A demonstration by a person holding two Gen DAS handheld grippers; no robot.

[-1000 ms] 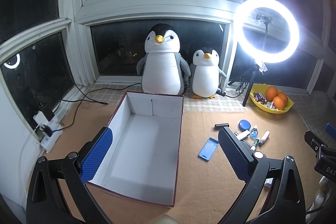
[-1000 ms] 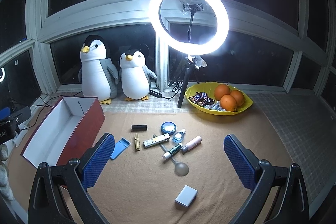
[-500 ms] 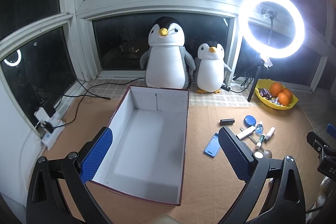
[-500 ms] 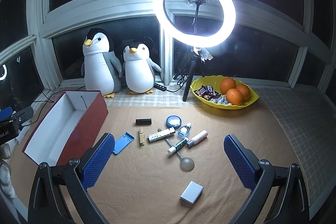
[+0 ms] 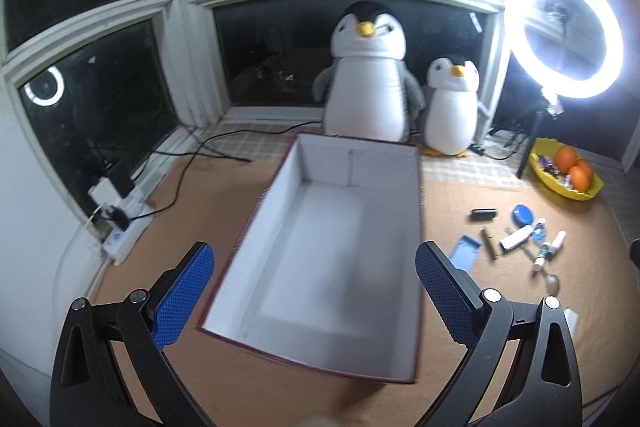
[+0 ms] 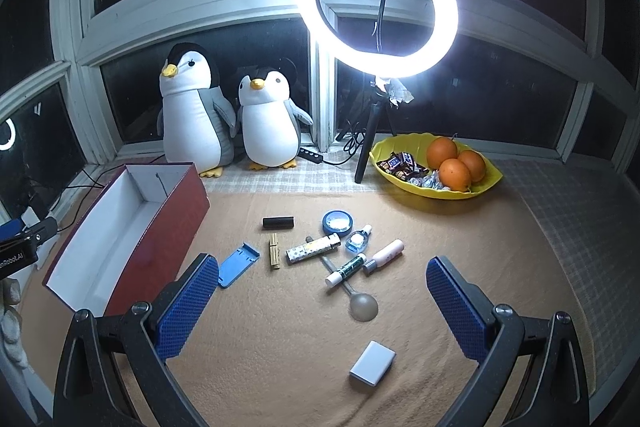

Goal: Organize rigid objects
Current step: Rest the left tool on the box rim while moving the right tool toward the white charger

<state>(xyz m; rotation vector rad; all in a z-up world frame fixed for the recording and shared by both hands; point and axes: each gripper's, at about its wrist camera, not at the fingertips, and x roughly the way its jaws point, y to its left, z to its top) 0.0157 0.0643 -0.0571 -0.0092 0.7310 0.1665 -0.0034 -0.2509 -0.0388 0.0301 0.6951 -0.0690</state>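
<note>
- the left hand-held gripper (image 5: 314, 293) hangs released and bare over the empty red box (image 5: 340, 251), centre of its frame.
- the right hand-held gripper (image 6: 322, 301) is also released, holding nothing; the small items (image 6: 320, 247) lie scattered mid-frame, right of the box.
- judged: the opening step, nothing boxed; next, lower onto one item, perhaps the white case (image 6: 373, 363).

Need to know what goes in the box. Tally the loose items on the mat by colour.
Blue: 3: flat holder, round tin, small bottle
Black: 1: tube
White or pale: 4: patterned lighter, stick, pink tube, box
Tan: 1: clothespin
Grey: 1: spoon
Total: 10
</note>
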